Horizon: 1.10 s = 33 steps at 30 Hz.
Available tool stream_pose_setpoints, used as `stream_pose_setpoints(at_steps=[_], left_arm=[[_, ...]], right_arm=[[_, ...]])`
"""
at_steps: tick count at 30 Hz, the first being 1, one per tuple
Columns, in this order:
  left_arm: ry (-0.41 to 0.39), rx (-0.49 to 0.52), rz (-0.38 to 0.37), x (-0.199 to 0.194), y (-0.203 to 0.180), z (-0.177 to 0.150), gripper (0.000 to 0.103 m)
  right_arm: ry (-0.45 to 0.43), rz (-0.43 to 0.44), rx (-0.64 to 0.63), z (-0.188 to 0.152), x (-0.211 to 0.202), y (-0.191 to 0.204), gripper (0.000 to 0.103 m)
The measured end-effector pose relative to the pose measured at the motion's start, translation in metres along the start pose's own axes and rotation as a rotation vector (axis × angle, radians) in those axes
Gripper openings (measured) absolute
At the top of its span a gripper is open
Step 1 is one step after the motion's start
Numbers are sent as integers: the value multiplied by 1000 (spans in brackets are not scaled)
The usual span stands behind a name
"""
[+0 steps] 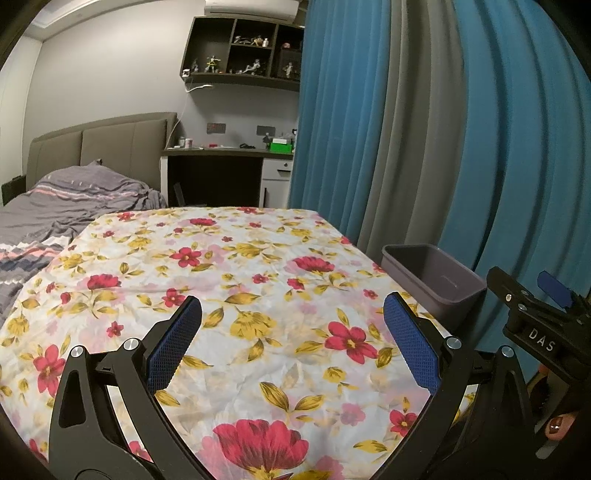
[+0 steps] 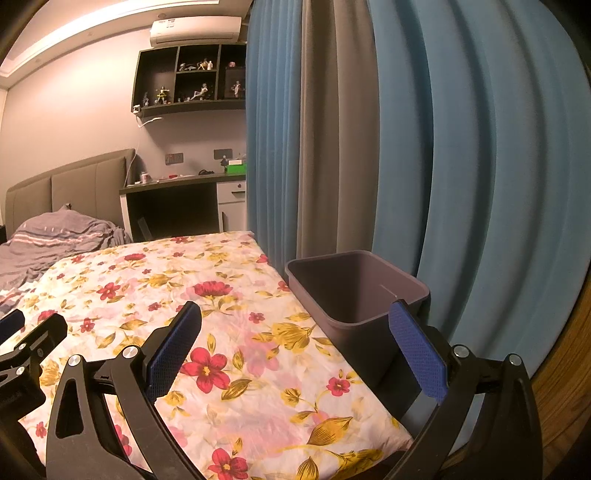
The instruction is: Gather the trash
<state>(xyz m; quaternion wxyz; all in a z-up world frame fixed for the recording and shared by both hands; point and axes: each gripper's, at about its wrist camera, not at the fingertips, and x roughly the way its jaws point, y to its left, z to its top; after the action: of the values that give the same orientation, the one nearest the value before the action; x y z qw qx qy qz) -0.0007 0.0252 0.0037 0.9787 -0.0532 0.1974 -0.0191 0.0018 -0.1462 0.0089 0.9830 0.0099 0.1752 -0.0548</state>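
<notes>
**Both grippers open over the floral cloth, bin at the right edge**

Nearest the left wrist camera, the left hand-held gripper (image 1: 291, 332) hangs released, its blue-padded fingers (image 1: 173, 343) spread wide with nothing between them. Below it lies the surface (image 1: 258, 266), covered by a crumpled white cloth printed with red flowers and yellow leaves. At the far right of that view the right hand-held gripper (image 1: 546, 306) shows from the side, with a fingertip with dark red nail polish (image 1: 557, 428) beneath it.

From the right wrist camera, the right hand-held gripper (image 2: 295, 336) is likewise released, fingers apart and holding nothing; its right finger stands in front of the bin's near corner. The left hand-held gripper (image 2: 22, 343) peeks in at the left edge.

The grey plastic trash bin (image 2: 354, 291) stands just beside the right edge of the surface, close to the blue and grey curtains (image 2: 443, 166). Its inside looks bare, though the bottom is dim and I cannot be sure. No loose trash shows on the cloth in either view.

Farther back to the left is a bed with a striped grey duvet (image 1: 74, 192) and a padded headboard (image 1: 110, 144). Beyond it, a desk (image 1: 225, 151) carries small items and a green box (image 1: 282, 146), with wall shelves of figurines (image 1: 243, 51) and an air conditioner (image 2: 195, 31) above.
</notes>
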Motion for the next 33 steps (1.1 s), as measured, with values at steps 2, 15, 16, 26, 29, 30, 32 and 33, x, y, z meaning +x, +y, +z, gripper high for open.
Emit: stream_pose_setpoints(at_steps=[2, 15, 16, 26, 29, 30, 32, 33], left_arm=[[1, -2, -2, 0, 0, 0, 97], [5, -1, -5, 0, -5, 1, 97], [4, -1, -6, 0, -5, 1, 97], [4, -2, -7, 0, -4, 1, 97], [6, -3, -9, 0, -7, 1, 97], [6, -3, -8, 0, -7, 2, 97], [5, -3, -8, 0, -7, 1, 97], [6, -3, -8, 0, -7, 1, 97]], right_arm=[[2, 1, 3, 0, 0, 0, 97], [0, 2, 0, 0, 1, -2, 97], [0, 2, 1, 0, 1, -2, 97], [0, 3, 3, 0, 1, -2, 97], [0, 4, 3, -1, 1, -2, 97], [0, 4, 3, -1, 1, -2, 97], [0, 3, 3, -1, 1, -2, 97], [1, 3, 3, -1, 1, -2, 97]])
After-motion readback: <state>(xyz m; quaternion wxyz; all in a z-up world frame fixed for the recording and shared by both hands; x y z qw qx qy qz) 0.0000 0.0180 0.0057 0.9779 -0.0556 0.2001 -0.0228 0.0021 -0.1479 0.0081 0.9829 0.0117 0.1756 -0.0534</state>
